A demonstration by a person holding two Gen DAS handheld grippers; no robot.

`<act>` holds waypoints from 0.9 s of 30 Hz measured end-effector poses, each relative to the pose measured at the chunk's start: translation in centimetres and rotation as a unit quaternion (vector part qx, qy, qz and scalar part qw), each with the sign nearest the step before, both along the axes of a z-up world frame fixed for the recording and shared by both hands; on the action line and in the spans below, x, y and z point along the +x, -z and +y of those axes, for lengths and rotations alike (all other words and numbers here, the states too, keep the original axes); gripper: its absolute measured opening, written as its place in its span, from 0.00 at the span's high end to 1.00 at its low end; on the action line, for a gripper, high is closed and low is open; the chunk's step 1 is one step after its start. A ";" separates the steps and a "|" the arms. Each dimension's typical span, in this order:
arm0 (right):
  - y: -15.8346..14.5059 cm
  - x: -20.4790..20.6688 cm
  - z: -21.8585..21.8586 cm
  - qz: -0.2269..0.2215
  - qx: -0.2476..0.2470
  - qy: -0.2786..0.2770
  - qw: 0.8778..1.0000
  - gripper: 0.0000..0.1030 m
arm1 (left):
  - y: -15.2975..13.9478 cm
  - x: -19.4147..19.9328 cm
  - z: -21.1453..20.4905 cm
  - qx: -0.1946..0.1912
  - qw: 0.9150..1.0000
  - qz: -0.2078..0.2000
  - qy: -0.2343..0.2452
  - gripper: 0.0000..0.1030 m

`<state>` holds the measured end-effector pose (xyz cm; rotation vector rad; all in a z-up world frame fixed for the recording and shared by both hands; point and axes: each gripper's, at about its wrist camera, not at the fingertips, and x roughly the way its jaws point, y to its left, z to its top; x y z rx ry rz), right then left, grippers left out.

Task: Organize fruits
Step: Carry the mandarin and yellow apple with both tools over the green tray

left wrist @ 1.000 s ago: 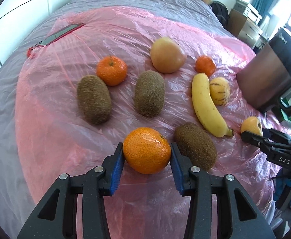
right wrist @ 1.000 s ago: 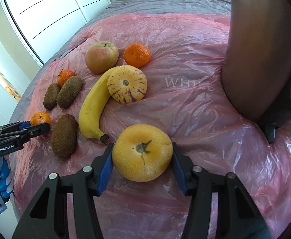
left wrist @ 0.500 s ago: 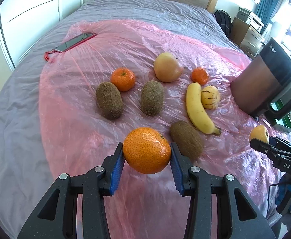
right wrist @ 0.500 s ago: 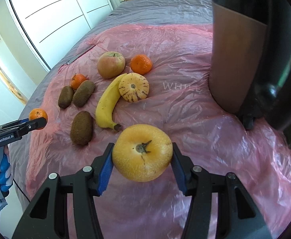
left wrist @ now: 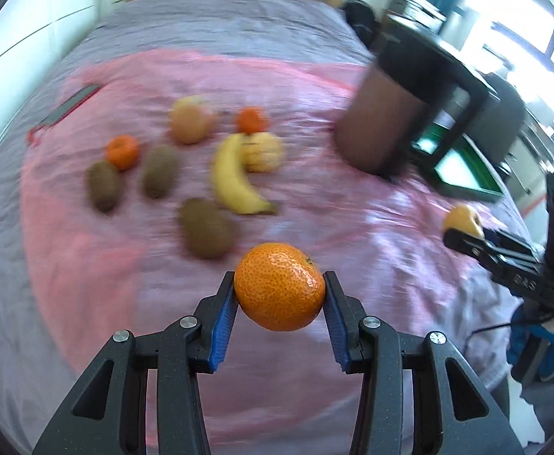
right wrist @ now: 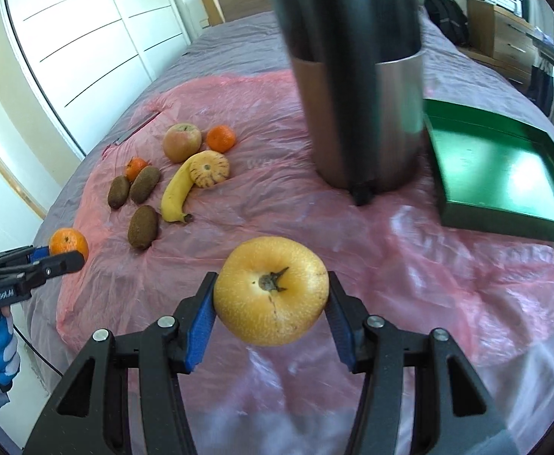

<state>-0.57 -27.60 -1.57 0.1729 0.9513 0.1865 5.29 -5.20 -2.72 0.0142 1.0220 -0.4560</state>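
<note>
Fruits are split between the air and the bed: the left gripper point(left wrist: 280, 291) holds a mandarin point(left wrist: 280, 286) pinched between its blue pads, and the right gripper point(right wrist: 270, 300) clamps a yellow pear point(right wrist: 271, 290) stem-side toward the camera, both lifted clear of the pink plastic sheet point(right wrist: 409, 250). Lying on the sheet are a banana point(right wrist: 176, 189), a striped yellow fruit point(right wrist: 209, 170) touching it, an apple point(right wrist: 182, 141), two more mandarins point(right wrist: 221, 138) and three kiwis point(right wrist: 143, 226), grouped well apart from the green tray point(right wrist: 542, 223) that sits beyond a steel bin point(right wrist: 368, 113). The step in hand looks like carrying both fruits toward the tray, which appears to hold nothing as far as the right wrist view shows. To do it well, each gripper should keep its squeeze steady rather than tighter, since the pear's skin already shows a fine crack near the stem and could bruise. The bin stands between the fruit group and the tray, so the left gripper would likely need to pass in front of it rather than over it. The left view is smeared by motion, which suggests slowing before the drop. Each fruit is best lowered until it touches the tray floor before the jaws part, as round fruit let go from height may roll against the raised rim or out. Setting the two down apart from each other would leave room for the rest.
</note>
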 end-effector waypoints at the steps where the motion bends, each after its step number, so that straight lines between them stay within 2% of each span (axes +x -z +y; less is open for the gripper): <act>1: -0.2 -0.3 -0.9 -0.002 -0.001 0.007 1.000 0.33 | -0.3 -0.3 -1.1 0.000 1.000 -0.001 0.012 0.63; 8: -1.4 -1.8 -7.8 -0.015 -0.014 0.060 0.998 0.33 | -2.0 -1.6 -9.8 -0.001 0.995 -0.011 0.104 0.63; 15: -1.8 -1.0 -14.7 -0.026 -0.035 0.114 0.993 0.33 | -2.9 -0.8 -19.3 0.004 0.983 -0.022 0.180 0.63; 21: -1.6 0.9 -19.7 -0.040 -0.042 0.155 0.986 0.33 | -3.4 0.5 -27.1 0.009 0.975 -0.039 0.220 0.63; 27: -1.1 3.9 -23.9 -0.052 -0.055 0.173 0.982 0.33 | -2.5 2.8 -33.4 0.023 0.971 -0.052 0.231 0.63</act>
